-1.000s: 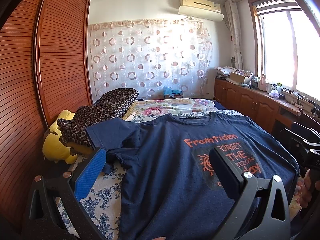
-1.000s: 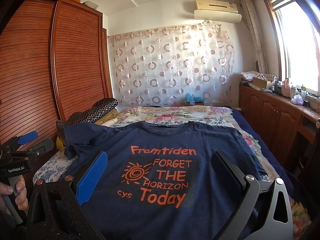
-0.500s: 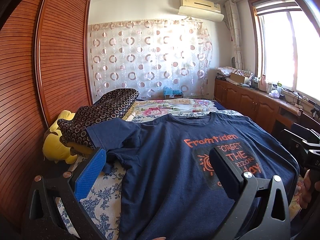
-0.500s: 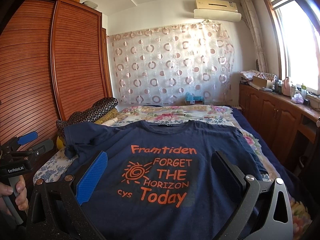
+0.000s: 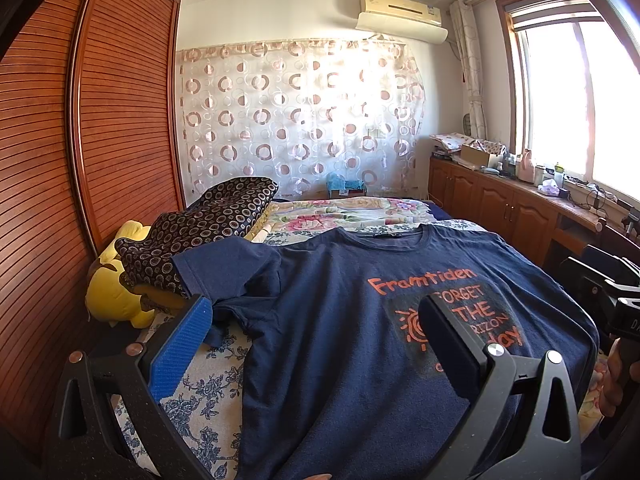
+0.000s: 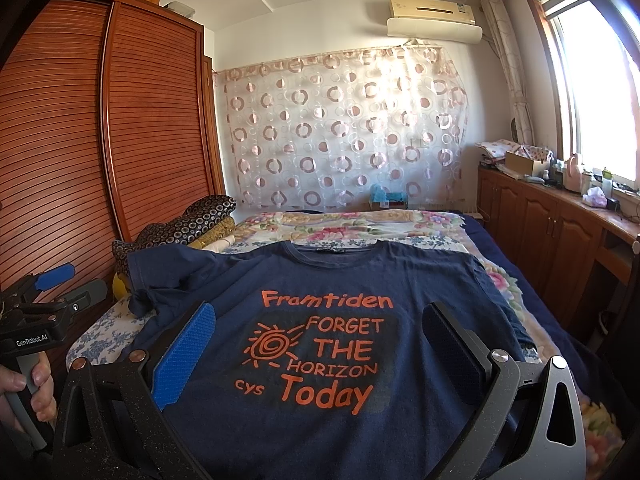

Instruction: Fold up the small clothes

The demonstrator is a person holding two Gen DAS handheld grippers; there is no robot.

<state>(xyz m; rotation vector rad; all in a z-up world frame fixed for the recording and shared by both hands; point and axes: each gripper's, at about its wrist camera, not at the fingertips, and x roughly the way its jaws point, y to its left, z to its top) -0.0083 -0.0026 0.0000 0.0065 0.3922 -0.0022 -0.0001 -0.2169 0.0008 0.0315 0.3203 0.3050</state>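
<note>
Both tongs (image 5: 316,344) (image 6: 320,344) agape above tee (image 6: 320,288)

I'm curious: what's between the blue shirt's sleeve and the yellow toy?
A dark spotted cloth lies between the sleeve and the yellow toy, in the left wrist view.

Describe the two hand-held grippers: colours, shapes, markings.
Both match. The left hand-held gripper and right hand-held gripper each have a black, speckled frame with triangular cut-outs and silver pivot screws. One finger carries a ribbed blue pad, the other a black pad. Seen from the right wrist, the left unit's body reads "GenRobot.AI" above a grey handle.
</note>
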